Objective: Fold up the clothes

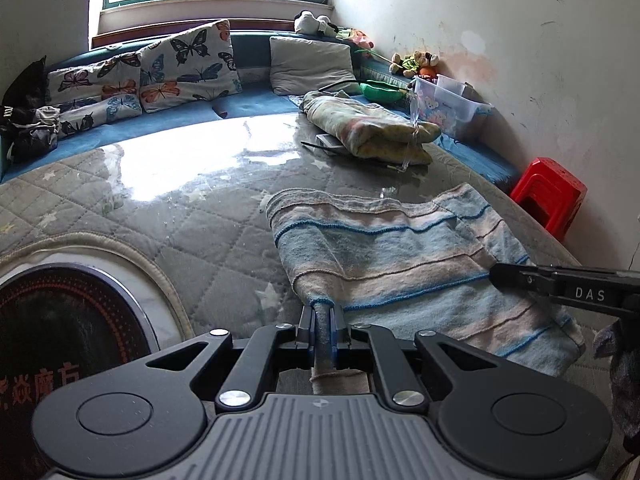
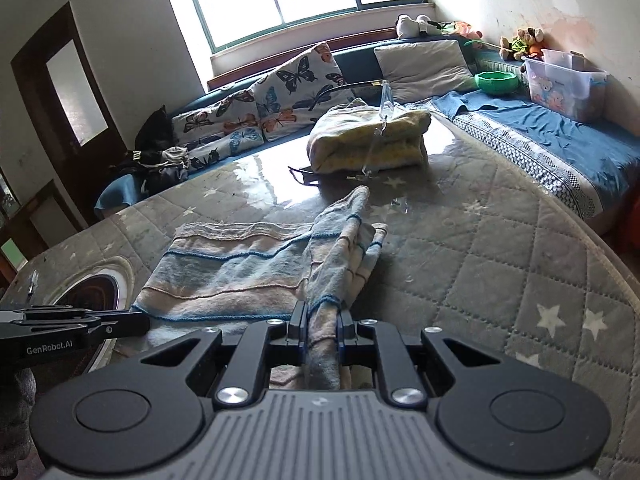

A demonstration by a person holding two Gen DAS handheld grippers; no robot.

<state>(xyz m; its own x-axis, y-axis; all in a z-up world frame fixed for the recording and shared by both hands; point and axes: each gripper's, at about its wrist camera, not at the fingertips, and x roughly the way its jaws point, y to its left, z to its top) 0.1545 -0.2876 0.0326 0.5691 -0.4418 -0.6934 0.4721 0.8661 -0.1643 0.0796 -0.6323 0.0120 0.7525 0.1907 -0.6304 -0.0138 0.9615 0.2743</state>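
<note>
The left gripper [image 1: 320,314] clenches one corner of the striped towel [image 1: 400,252], which spreads ahead and to its right. The right gripper [image 2: 322,314] grips a bunched edge [image 2: 340,256], the cloth lying ahead and leftward.

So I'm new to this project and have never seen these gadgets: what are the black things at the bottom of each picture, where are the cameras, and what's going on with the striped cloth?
There is no robot arm here. A person holds a two-finger gripper in each hand, and each carries a fisheye camera that looks forward along its fingers. One picture comes from the left gripper, the other from the right gripper; each also shows up at the edge of the other's view.

Both are shut on the near edge of a blue and beige striped towel, one at each end, while the rest lies on a quilted star-print cover under a clear sheet. A round burner sits in a cut-out in the cover. Farther back lies a folded yellowish blanket, and behind it a blue bench with butterfly cushions.
</note>
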